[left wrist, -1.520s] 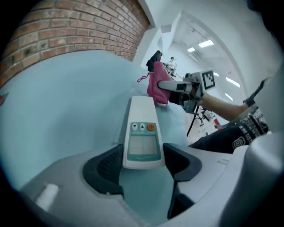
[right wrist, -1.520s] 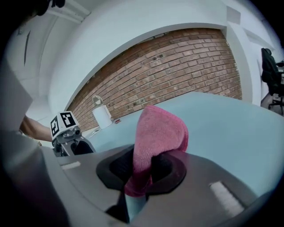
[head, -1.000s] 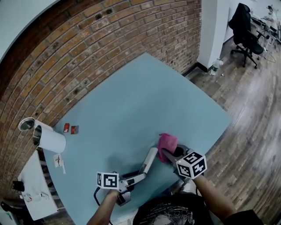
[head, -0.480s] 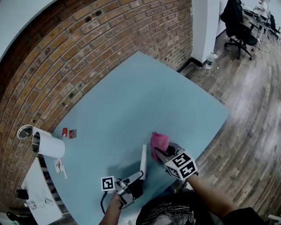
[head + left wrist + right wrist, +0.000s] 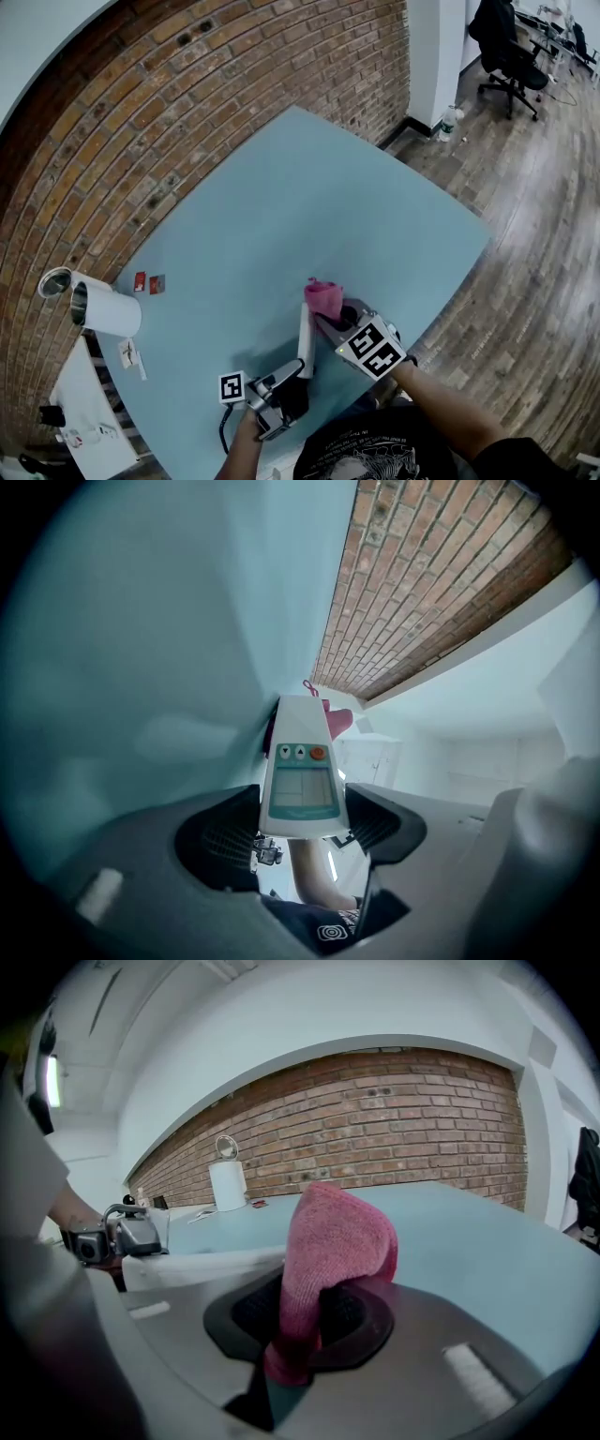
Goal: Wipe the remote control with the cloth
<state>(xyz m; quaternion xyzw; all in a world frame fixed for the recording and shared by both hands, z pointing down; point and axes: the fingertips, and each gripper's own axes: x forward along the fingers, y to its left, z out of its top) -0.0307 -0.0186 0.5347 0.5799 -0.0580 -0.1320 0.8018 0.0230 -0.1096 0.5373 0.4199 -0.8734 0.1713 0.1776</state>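
Observation:
My left gripper [image 5: 292,377] is shut on the near end of a white remote control [image 5: 305,341], held above the blue table [image 5: 281,216]. In the left gripper view the remote [image 5: 300,766] stands between the jaws, its screen and buttons facing the camera, with the pink cloth [image 5: 336,722] behind its far end. My right gripper [image 5: 330,327] is shut on the pink cloth [image 5: 323,297], which sits against the remote's far end. In the right gripper view the cloth [image 5: 333,1260] bulges up from the jaws and the remote [image 5: 202,1265] lies just left of it.
A white cylinder [image 5: 105,311] and a metal can [image 5: 54,280] lie at the table's left edge, with two small red items [image 5: 148,282] beside them. A brick wall [image 5: 187,84] runs behind the table. An office chair [image 5: 502,42] stands far right on the wooden floor.
The left gripper has rolled, turning the remote from flat to on edge. The right gripper has carried the cloth leftward up against the remote's far end.

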